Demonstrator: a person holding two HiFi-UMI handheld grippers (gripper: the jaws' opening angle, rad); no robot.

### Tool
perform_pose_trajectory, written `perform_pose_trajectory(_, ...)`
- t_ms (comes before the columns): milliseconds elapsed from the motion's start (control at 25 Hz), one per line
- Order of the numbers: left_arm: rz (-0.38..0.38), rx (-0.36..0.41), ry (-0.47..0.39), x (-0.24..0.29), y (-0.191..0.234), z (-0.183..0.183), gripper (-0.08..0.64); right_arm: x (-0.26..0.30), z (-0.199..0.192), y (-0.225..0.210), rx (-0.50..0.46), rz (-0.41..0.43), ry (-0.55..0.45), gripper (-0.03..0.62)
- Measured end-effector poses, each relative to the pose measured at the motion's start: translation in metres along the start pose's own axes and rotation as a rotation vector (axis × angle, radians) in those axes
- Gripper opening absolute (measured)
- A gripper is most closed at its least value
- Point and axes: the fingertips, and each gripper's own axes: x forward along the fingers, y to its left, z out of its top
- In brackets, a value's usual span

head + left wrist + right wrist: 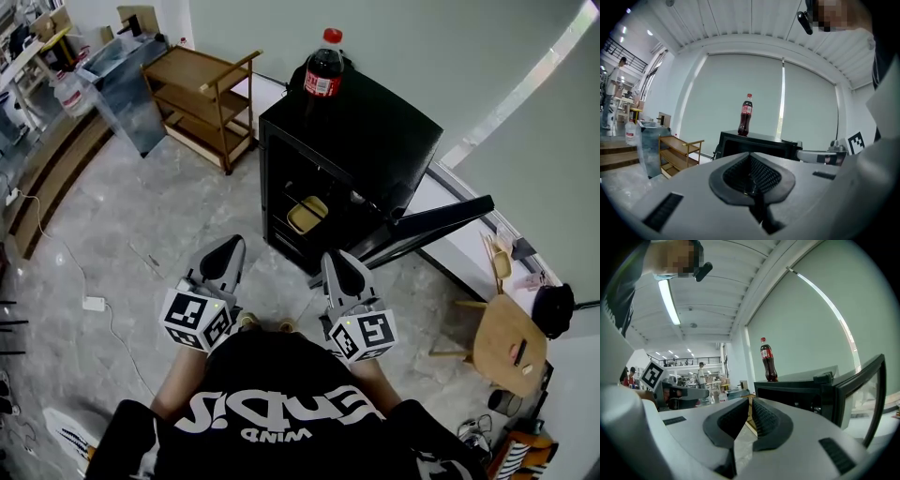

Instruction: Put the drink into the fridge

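A cola bottle (324,67) with a red cap and label stands upright on top of a black mini fridge (375,131). The fridge door (436,223) hangs open to the right. Both grippers are held side by side in front of the fridge, well short of it and below the bottle. My left gripper (229,246) is shut with nothing in it, and my right gripper (335,258) is likewise shut and empty. The left gripper view shows the bottle (746,115) straight ahead above the closed left gripper (751,155). In the right gripper view the bottle (768,361) stands above the right gripper (750,401).
A yellow container (307,215) sits on a shelf inside the fridge. A wooden shelf cart (202,98) stands to the fridge's left, with a clear cabinet (127,80) beyond it. A wooden chair (506,342) is at the right. A power strip (94,303) and cable lie on the floor at left.
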Motion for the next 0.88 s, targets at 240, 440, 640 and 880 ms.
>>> perform_pose_trajectory(240,-0.031,-0.002,0.004,0.013,0.015,0.0,0.008,0.02,0.01,0.008,-0.005,0.025,-0.025,0.133)
perform_pose_trajectory(440,-0.05,-0.004,0.013,0.021,0.024,-0.003,0.008,0.039,0.004,0.011,0.024,0.022,0.031,0.314)
perform_pose_trajectory(640,-0.066,0.001,0.019,0.025,0.03,-0.005,0.008,0.07,0.04,0.011,-0.011,0.036,-0.039,0.318)
perform_pose_trajectory(880,-0.083,-0.005,0.024,0.029,0.034,-0.007,0.008,0.118,0.073,-0.014,-0.026,0.007,-0.071,0.318)
